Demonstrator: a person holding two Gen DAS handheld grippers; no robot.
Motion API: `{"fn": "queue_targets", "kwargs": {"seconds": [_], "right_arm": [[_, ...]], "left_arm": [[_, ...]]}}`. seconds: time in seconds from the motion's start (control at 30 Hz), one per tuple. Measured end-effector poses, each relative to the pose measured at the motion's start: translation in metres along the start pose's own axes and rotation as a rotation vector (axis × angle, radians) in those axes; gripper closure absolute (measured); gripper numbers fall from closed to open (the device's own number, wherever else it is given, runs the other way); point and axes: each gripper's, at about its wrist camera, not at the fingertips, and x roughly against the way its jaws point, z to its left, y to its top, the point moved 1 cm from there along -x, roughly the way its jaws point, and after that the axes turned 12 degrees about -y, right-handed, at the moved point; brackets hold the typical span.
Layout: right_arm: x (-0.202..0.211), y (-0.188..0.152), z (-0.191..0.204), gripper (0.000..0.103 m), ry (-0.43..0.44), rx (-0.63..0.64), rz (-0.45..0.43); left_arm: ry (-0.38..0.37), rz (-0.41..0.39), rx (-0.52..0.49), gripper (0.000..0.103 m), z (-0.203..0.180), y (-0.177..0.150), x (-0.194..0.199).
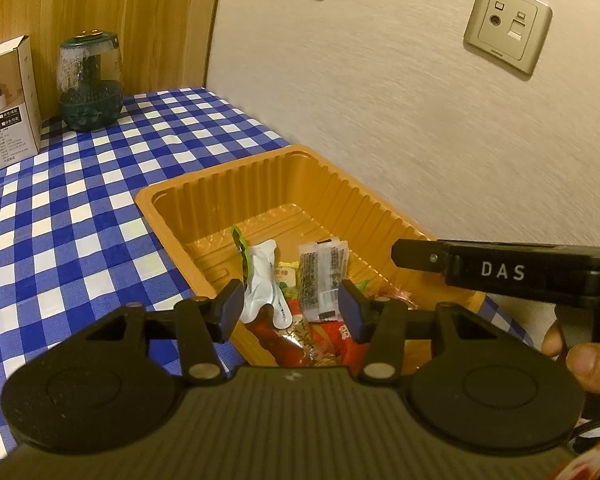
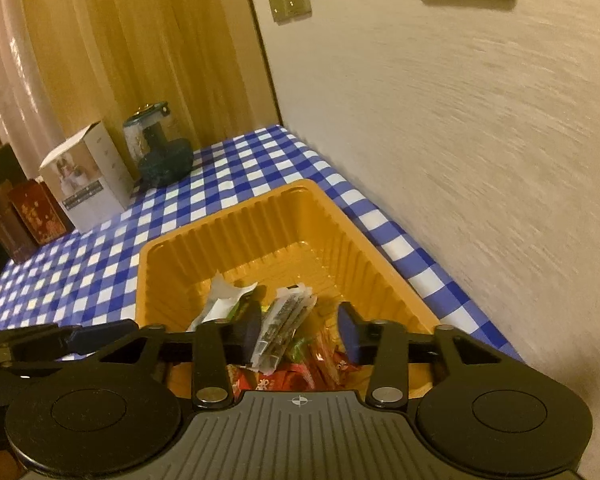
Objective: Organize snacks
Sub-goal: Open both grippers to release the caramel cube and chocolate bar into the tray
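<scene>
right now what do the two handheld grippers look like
Both are black plastic. The left gripper has two round discs, a ribbed grey body, silver pivot bolts and blue pads on its fingers. The right gripper has the same build, with a small crosshair mark on its body. Seen side-on from the left wrist, its arm bears white letters DAS.

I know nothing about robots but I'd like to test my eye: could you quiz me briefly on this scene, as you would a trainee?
1. True or false: the orange tray stands on a blue-and-white checked cloth.
2. Where do the snack packets lie? A: in the tray. B: on the cloth. C: on the floor.
3. In a few words: what stands beside the white box at the back of the table?

Key
1. True.
2. A.
3. A glass jar with a dark lid.
</scene>
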Motion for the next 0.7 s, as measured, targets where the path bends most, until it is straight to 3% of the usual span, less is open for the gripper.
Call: {"fn": "queue_targets", "kwargs": {"seconds": [0.7], "right_arm": [[0.002,-0.001,-0.011,0.058,-0.017,-0.021,0.003]], "left_arm": [[0.016,-0.004,0.003,0.050,0.002,-0.001,0.002]]}}
